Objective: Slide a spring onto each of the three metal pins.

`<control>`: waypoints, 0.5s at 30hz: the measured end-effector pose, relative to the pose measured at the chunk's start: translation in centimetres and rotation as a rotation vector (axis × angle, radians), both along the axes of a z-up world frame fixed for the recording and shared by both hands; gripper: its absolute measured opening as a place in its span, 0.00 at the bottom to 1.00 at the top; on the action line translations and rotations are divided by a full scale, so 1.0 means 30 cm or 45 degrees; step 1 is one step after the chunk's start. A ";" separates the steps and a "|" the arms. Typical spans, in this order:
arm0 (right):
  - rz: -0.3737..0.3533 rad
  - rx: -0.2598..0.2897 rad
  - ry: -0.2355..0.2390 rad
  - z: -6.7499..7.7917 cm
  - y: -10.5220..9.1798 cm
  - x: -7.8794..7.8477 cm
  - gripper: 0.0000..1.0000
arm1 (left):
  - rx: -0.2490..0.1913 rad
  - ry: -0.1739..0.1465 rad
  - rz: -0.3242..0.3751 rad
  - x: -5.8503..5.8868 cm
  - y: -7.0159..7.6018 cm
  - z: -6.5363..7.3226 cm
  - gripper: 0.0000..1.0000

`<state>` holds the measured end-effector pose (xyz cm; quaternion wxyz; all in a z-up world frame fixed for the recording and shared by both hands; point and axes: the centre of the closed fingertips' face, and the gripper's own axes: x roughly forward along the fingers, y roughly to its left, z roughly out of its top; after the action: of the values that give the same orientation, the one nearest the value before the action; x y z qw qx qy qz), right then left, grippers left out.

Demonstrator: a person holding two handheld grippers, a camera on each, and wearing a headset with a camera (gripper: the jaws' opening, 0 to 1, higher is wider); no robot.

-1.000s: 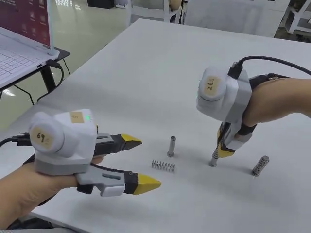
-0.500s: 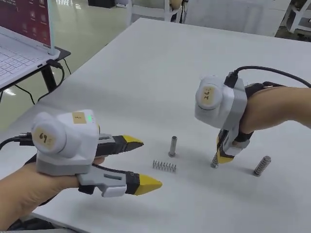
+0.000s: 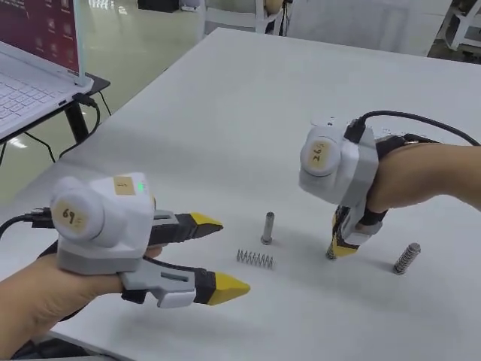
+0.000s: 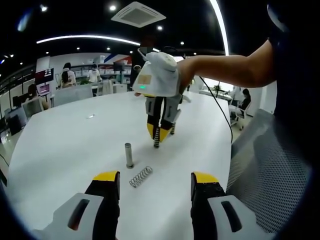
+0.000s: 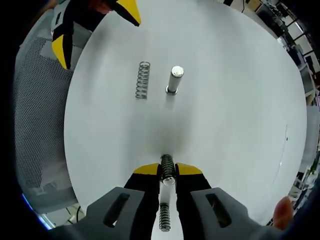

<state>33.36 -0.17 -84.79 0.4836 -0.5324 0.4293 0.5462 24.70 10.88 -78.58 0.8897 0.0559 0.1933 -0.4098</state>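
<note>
My right gripper (image 3: pixel 342 246) points down, shut on a spring (image 5: pixel 167 166) that sits over an upright metal pin (image 3: pixel 331 253); the pin's top shows between the jaws. A bare pin (image 3: pixel 267 227) (image 5: pixel 174 80) (image 4: pixel 129 155) stands to its left. A loose spring (image 3: pixel 254 259) (image 5: pixel 142 79) (image 4: pixel 140 176) lies flat in front of that bare pin. Right of the gripper, a third pin wearing a spring (image 3: pixel 406 258) stands on the white table (image 3: pixel 248 113). My left gripper (image 3: pixel 220 254) (image 4: pixel 154 182) hovers open near the loose spring, nothing between its fingers.
An open laptop (image 3: pixel 30 68) sits on a side stand beyond the table's left edge. The table's near edge runs just under my left hand. The far half of the table is bare white surface.
My right gripper has sunk a little, taking the spring lower on its pin. The left gripper has barely shifted.
</note>
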 end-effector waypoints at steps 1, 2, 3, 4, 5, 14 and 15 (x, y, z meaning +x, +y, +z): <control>0.002 0.003 -0.001 0.000 0.002 0.001 0.09 | 0.000 0.000 0.000 0.000 0.000 0.000 0.52; 0.001 0.007 -0.001 0.000 0.004 0.001 0.09 | 0.000 0.001 0.000 0.001 0.000 -0.001 0.52; -0.001 0.016 -0.004 0.000 0.008 0.003 0.09 | 0.000 0.001 0.000 0.001 0.001 -0.001 0.52; 0.001 0.023 -0.005 0.000 0.012 0.003 0.09 | 0.002 0.003 0.002 0.001 0.002 -0.003 0.52; -0.001 0.026 -0.002 0.000 0.013 0.001 0.09 | 0.003 0.004 0.003 0.001 0.004 -0.004 0.52; 0.003 0.038 0.000 -0.005 0.014 0.003 0.14 | 0.006 0.010 0.000 -0.001 0.002 -0.013 0.51; 0.003 0.041 -0.001 -0.004 0.015 0.004 0.14 | 0.006 0.010 0.001 0.000 0.003 -0.013 0.51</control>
<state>33.48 0.27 -84.91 0.4915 -0.5254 0.4196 0.5534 24.70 10.98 -78.97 0.8889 0.0564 0.1979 -0.4093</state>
